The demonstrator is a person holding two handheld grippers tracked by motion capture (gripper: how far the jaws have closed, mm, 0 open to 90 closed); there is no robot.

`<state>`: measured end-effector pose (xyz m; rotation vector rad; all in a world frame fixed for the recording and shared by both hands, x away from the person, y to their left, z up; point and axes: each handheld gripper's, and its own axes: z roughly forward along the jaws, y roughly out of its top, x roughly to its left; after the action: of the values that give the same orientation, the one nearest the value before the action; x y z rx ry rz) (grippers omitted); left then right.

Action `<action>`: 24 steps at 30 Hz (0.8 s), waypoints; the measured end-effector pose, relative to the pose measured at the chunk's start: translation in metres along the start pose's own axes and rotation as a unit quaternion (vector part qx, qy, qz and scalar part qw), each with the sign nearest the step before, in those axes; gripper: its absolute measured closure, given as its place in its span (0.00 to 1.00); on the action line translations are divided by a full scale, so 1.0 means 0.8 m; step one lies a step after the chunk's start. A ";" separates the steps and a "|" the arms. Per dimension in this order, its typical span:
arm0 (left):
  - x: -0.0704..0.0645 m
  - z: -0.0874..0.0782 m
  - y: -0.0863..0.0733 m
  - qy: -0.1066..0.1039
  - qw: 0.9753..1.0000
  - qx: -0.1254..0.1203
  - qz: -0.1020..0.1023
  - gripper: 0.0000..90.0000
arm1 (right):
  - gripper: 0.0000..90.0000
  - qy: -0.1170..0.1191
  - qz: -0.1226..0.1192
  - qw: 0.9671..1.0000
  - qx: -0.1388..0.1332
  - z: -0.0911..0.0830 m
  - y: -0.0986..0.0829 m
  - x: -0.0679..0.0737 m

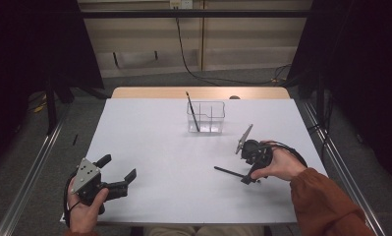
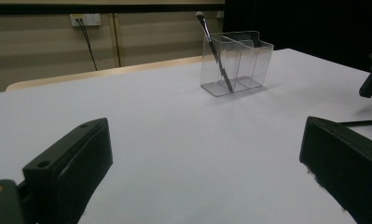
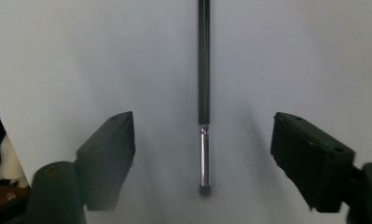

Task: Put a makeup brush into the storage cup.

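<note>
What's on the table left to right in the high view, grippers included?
left gripper → brush standing in the organizer → clear organizer → brush lying flat on the table → right gripper

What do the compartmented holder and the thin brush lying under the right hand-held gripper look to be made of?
The clear compartmented holder looks like glossy transparent plastic, perhaps acrylic: the table shows through its walls. The thin black brush lying on the table has a matte black handle, material unclear, joined to a shiny silver sleeve, probably metal.
</note>
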<state>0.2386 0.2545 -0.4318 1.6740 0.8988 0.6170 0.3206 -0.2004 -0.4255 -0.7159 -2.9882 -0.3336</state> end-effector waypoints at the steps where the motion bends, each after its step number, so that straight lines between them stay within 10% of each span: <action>1: 0.000 0.000 0.000 -0.001 1.000 0.000 0.001 0.03 | 0.23 0.001 0.000 1.000 0.006 0.002 0.000 0.000; 17: -0.002 0.001 0.000 -0.007 1.000 0.000 0.003 0.03 | 0.73 -0.005 -0.006 0.999 0.046 0.023 0.000 -0.003; 24: -0.001 0.001 0.000 -0.006 1.000 0.001 0.007 0.03 | 0.74 -0.016 -0.015 0.998 0.053 0.027 -0.002 0.001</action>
<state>0.2384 0.2532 -0.4322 1.6853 0.8800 0.6141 0.3192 -0.1964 -0.4471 -0.6734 -3.0226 -0.1634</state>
